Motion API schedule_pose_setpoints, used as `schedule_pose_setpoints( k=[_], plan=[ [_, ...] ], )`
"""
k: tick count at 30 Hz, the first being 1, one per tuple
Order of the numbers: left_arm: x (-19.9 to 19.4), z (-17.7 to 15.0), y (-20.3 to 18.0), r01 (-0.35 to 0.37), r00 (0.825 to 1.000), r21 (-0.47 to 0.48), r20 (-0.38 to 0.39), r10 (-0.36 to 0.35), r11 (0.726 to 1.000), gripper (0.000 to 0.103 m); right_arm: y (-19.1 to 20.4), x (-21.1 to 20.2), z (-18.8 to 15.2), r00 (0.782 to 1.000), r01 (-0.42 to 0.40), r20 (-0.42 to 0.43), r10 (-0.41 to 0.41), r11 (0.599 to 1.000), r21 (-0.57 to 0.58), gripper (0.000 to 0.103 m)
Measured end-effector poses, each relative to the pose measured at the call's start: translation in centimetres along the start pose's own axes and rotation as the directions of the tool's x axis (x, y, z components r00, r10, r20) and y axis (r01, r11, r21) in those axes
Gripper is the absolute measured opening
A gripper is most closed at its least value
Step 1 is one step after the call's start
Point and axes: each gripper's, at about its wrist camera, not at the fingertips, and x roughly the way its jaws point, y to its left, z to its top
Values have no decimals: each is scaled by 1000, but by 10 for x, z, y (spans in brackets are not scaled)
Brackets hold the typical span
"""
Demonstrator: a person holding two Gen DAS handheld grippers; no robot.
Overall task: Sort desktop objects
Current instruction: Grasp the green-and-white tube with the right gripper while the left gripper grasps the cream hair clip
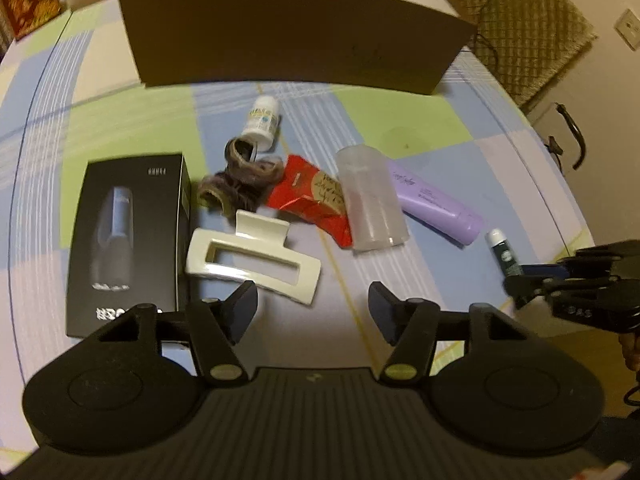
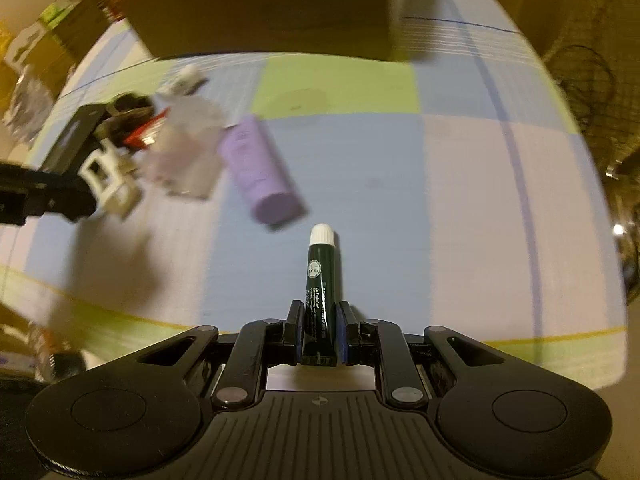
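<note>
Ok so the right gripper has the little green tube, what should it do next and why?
Probably carry the green tube forward to the cardboard box: the right gripper is shut on it, clear of the tablecloth, and the box sits straight ahead.

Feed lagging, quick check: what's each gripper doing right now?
Left gripper: open, empty, above the white hair clip.
Right gripper: shut on the dark green tube.
</note>
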Motion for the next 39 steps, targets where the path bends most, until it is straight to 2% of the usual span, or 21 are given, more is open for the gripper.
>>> schedule_pose_setpoints(
  k=[4, 7, 11, 14, 17, 20, 21, 23, 25, 31, 33, 34, 35, 39],
  plan=[
    [11, 7, 9, 5, 1000, -108, -11, -6, 994, 55, -21, -3, 2, 999, 26, 32, -28, 998, 54, 13],
    [21, 11, 13, -27, 999, -179, -23, 23, 983, 55, -34, -5, 6, 997, 50, 52, -55, 996, 80, 13],
    [33, 15, 19, -95, 995, -247, -43, 87, 964, 55, -50, -6, 10, 995, 60, 71, -68, 992, 111, 13],
    [38, 16, 28, -86, 996, -329, -50, 73, 940, 56, -57, -6, 12, 994, 62, 79, -71, 992, 113, 13],
    [38, 17, 32, -92, 996, -369, -34, 85, 925, 56, -58, -7, 11, 994, 59, 83, -68, 992, 109, 13],
    [39, 16, 29, -108, 994, -335, -33, 103, 936, 52, -58, -7, 12, 994, 56, 84, -64, 993, 100, 13],
    [39, 15, 29, -108, 994, -312, -30, 104, 944, 49, -57, -6, 12, 995, 54, 83, -62, 994, 97, 13],
    [37, 10, 26, -115, 993, -267, -28, 111, 957, 33, -58, -6, 12, 995, 47, 84, -55, 995, 92, 13],
    [35, 2, 25, -106, 994, -208, -31, 101, 972, 28, -59, -5, 12, 995, 41, 84, -49, 995, 90, 13],
    [27, -26, 20, -79, 996, -87, -59, 74, 993, 28, -56, -5, 12, 994, 47, 92, -52, 997, 55, 13],
    [29, -30, 18, -93, 995, -52, -45, 91, 994, 38, -55, -4, 12, 993, 51, 100, -55, 998, 43, 14],
    [31, -31, 15, -100, 994, -38, -39, 99, 994, 50, -55, -4, 12, 993, 48, 110, -53, 998, 44, 14],
    [35, -30, 13, -107, 994, -33, -31, 106, 994, 54, -55, -3, 13, 992, 45, 119, -51, 998, 48, 16],
    [35, -25, 8, -102, 995, -48, 8, 103, 994, 54, -56, -1, 17, 988, 41, 147, -47, 998, 48, 26]
  ],
)
